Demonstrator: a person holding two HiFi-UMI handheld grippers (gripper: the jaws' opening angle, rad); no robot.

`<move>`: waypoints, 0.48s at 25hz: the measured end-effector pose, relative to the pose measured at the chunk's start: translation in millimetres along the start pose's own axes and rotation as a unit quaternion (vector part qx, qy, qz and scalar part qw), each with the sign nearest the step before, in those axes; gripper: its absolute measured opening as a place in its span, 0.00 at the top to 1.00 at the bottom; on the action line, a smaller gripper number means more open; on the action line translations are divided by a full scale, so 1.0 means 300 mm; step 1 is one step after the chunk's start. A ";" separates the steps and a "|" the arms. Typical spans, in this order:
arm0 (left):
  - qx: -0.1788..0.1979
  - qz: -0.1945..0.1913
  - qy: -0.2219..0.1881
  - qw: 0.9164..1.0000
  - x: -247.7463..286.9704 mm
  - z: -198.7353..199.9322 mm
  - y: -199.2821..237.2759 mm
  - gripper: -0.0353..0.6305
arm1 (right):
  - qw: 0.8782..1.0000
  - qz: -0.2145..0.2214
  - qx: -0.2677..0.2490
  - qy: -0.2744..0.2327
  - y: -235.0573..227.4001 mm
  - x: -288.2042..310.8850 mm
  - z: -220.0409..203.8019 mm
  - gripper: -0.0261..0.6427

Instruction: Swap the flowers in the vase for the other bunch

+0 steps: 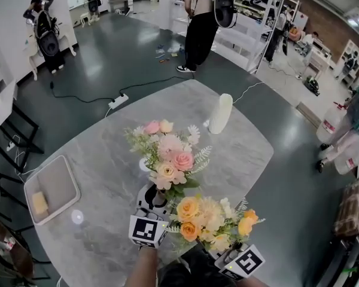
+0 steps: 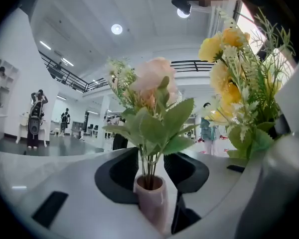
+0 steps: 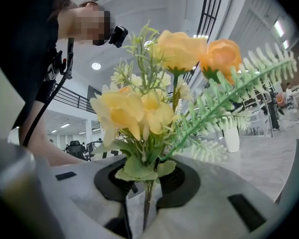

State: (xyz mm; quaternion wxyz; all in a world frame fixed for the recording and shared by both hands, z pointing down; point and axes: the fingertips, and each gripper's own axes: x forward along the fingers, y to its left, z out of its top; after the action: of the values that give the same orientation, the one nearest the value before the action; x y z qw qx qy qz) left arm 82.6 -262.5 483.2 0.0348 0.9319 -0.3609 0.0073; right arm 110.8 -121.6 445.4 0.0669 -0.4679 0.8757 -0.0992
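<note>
A bunch of pink and cream flowers (image 1: 170, 154) stands upright in a small pink vase (image 2: 152, 205) on the marble table (image 1: 102, 154). My left gripper (image 2: 152, 176) points level at it, with the vase deep between the jaws and a pad against each side. My right gripper (image 3: 148, 183) is shut on the thin stems of a yellow and orange bunch (image 1: 210, 218), held upright just right of the pink bunch, near the table's front edge. In the head view the blooms hide the vase and the right gripper's jaws.
A tall white vase (image 1: 220, 113) stands at the far side of the table. A grey tray (image 1: 58, 181) with a yellow sponge (image 1: 39, 203) sits at the left edge. People stand on the dark floor beyond, where a power strip (image 1: 118, 101) lies.
</note>
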 end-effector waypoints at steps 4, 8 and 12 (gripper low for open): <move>-0.003 -0.002 -0.020 1.000 -0.010 0.002 0.011 0.77 | 1.000 -0.004 0.000 0.001 0.001 0.004 0.004 0.80; -0.001 -0.002 -0.031 1.000 -0.025 0.013 0.010 0.81 | 1.000 -0.007 0.007 0.009 0.000 -0.005 -0.008 0.80; -0.011 0.004 -0.028 1.000 -0.049 0.091 0.080 0.81 | 1.000 -0.005 0.018 -0.009 0.037 0.071 0.064 0.80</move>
State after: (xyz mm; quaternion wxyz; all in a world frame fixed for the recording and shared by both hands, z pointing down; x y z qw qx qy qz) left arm 55.3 -272.1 456.6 0.0350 0.9300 -0.3652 -0.0225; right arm 94.1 -135.6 423.8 0.0827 -0.4718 0.8707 -0.1111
